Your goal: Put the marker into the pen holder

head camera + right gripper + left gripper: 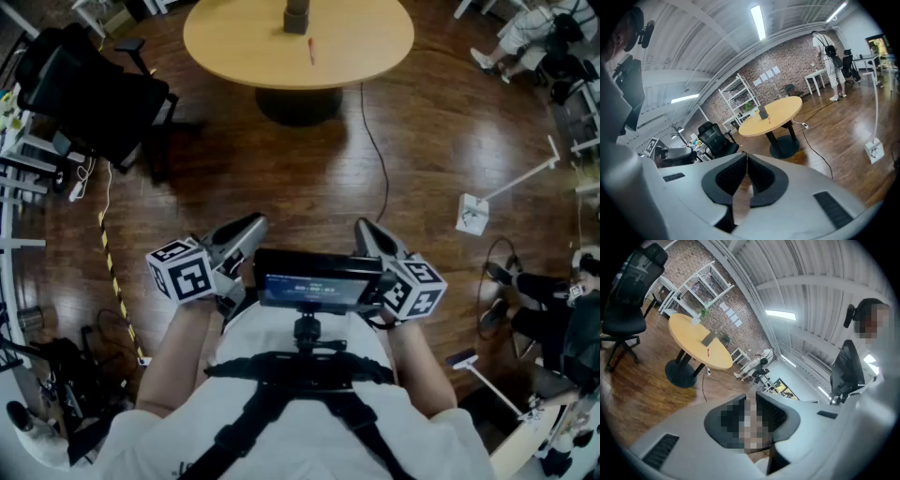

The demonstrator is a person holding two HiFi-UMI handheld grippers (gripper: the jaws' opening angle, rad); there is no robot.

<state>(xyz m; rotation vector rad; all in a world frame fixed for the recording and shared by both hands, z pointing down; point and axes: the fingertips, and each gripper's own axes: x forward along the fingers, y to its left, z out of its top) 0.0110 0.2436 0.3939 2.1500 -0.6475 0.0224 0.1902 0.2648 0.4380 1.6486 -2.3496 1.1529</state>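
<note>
The left tongs (751, 396) are standing slightly apart at the tips, with a mosaic patch covering the rest of the gap, so nothing deeper in can be made out. The red marker (311, 52) is lying on the round table (216, 56), just nearward of the pen holder (297, 17), which the head view's top edge is cutting off. The right tongs (746, 157) are pressing together, empty.

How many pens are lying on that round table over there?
1: a red marker lies on the round table, close beside the dark pen holder. Any pens inside the holder cannot be seen from here.
</note>
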